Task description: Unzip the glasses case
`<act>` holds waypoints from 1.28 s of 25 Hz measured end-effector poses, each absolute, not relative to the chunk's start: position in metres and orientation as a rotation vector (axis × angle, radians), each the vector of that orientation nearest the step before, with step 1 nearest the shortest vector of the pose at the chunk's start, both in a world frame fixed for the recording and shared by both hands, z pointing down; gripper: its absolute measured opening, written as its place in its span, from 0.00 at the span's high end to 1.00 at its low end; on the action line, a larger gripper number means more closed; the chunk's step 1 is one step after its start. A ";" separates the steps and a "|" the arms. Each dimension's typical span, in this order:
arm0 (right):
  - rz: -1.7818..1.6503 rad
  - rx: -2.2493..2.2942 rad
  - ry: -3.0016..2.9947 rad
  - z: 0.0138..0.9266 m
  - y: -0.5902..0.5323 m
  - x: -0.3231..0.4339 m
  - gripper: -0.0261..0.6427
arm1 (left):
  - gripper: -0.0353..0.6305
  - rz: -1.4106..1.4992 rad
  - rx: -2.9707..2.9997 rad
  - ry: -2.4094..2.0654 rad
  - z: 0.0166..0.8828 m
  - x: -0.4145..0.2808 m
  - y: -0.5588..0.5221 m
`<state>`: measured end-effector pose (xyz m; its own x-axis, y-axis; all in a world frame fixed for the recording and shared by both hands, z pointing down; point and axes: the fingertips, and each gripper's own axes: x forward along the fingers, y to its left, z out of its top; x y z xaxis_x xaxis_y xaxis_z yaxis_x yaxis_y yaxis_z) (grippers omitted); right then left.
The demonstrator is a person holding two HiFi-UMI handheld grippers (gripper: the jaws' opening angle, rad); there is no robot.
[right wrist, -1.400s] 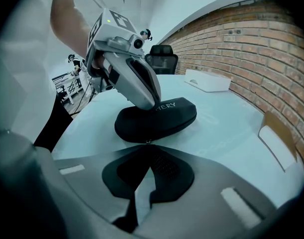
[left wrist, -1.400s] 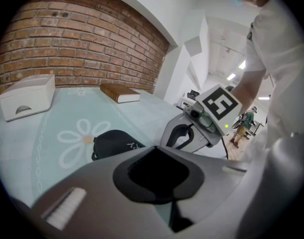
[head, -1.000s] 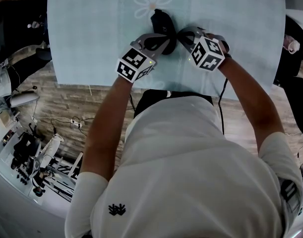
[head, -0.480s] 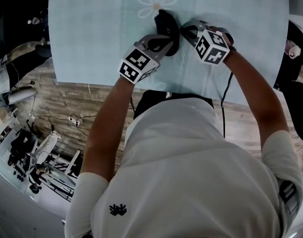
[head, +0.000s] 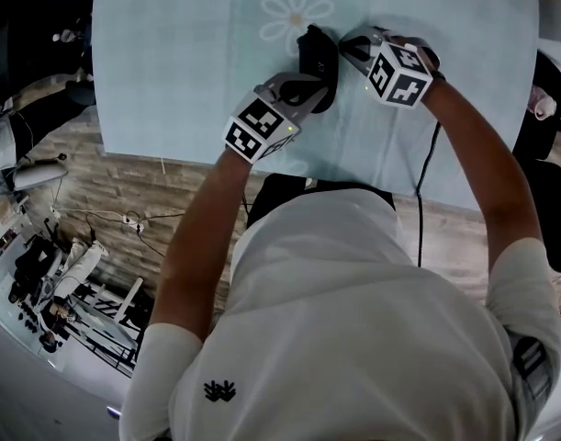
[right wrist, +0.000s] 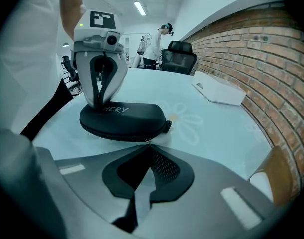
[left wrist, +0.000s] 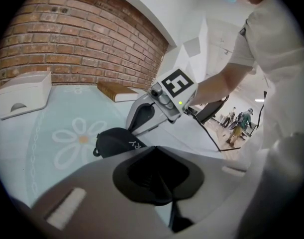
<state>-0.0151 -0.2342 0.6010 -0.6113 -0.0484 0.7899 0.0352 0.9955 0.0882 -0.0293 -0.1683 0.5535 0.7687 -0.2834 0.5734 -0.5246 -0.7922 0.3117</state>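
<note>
The black glasses case (head: 317,55) lies on the pale blue tablecloth (head: 170,72), just below a printed daisy. My left gripper (head: 319,85) is shut, and its tips press down on the top of the case (right wrist: 124,117) by the white lettering. My right gripper (right wrist: 148,146) is shut on the small metal zipper pull (right wrist: 148,141) at the case's side seam. In the head view the right gripper (head: 346,46) sits against the case's right side. The left gripper view shows the case (left wrist: 116,141) half hidden behind my own shut jaws.
A white box (left wrist: 22,96) and a brown book (left wrist: 117,91) lie near the brick wall at the table's far edge. The table's near edge runs just under my forearms. Office chairs (right wrist: 179,56) and people stand beyond the table.
My right gripper has slid away from me along the case's right side. The left gripper has stayed pressed on the case.
</note>
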 end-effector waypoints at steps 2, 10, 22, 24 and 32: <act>-0.134 -0.017 -2.213 0.601 -0.242 -0.014 0.96 | 0.87 0.708 2.506 -0.602 0.553 -0.028 -0.168; -0.238 -0.147 -2.170 0.604 -0.253 -0.022 0.96 | 0.87 0.696 2.497 -0.581 0.556 -0.030 -0.167; -0.522 -0.532 -2.065 0.603 -0.266 -0.036 0.95 | 0.87 0.638 2.489 -0.527 0.558 -0.029 -0.167; -0.553 -0.582 -2.050 0.604 -0.267 -0.039 0.95 | 0.87 0.637 2.487 -0.520 0.558 -0.026 -0.167; -0.723 -0.777 -1.978 0.599 -0.271 -0.051 0.95 | 0.87 0.618 2.491 -0.450 0.557 -0.028 -0.166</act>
